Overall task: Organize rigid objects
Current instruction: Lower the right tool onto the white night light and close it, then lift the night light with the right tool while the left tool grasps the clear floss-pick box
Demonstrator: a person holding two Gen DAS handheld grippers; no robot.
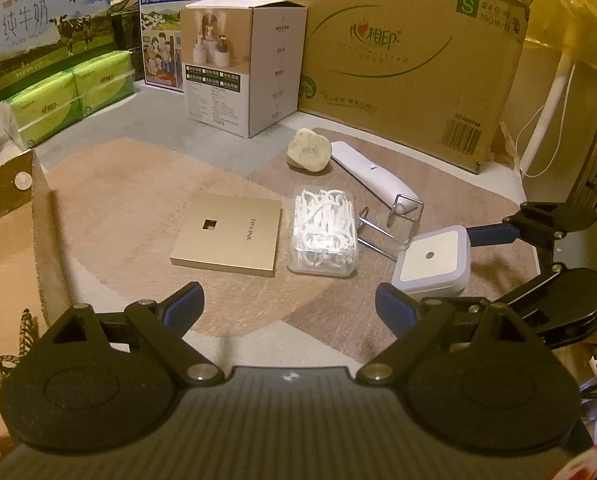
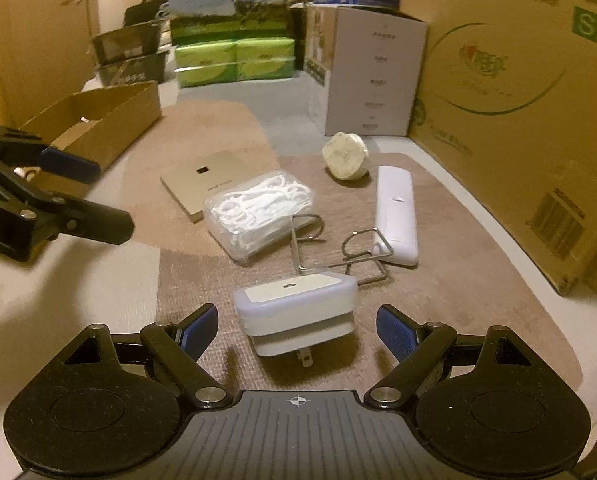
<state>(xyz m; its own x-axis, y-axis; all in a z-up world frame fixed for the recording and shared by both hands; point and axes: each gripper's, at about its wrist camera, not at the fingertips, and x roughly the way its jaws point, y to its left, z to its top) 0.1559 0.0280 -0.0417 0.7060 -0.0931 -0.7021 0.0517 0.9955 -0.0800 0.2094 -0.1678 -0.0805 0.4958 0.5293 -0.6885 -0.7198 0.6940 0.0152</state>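
Several rigid objects lie on a mat: a gold TP-LINK panel (image 1: 228, 235) (image 2: 202, 178), a clear box of floss picks (image 1: 324, 231) (image 2: 258, 212), a wire rack (image 1: 390, 224) (image 2: 338, 256), a white bar-shaped device (image 1: 372, 174) (image 2: 396, 212), a pale round object (image 1: 309, 150) (image 2: 346, 156) and a white plug-in night light (image 1: 432, 260) (image 2: 296, 312). My left gripper (image 1: 290, 306) is open and empty, above the mat's near edge. My right gripper (image 2: 298, 330) is open, its fingers either side of the night light and not touching it.
An open shallow cardboard box (image 2: 98, 120) sits at the left. A white product box (image 1: 244, 68), a large cardboard carton (image 1: 410, 52), milk cartons (image 1: 50, 28) and green tissue packs (image 1: 70, 96) line the back. A fan stand (image 1: 550, 92) is far right.
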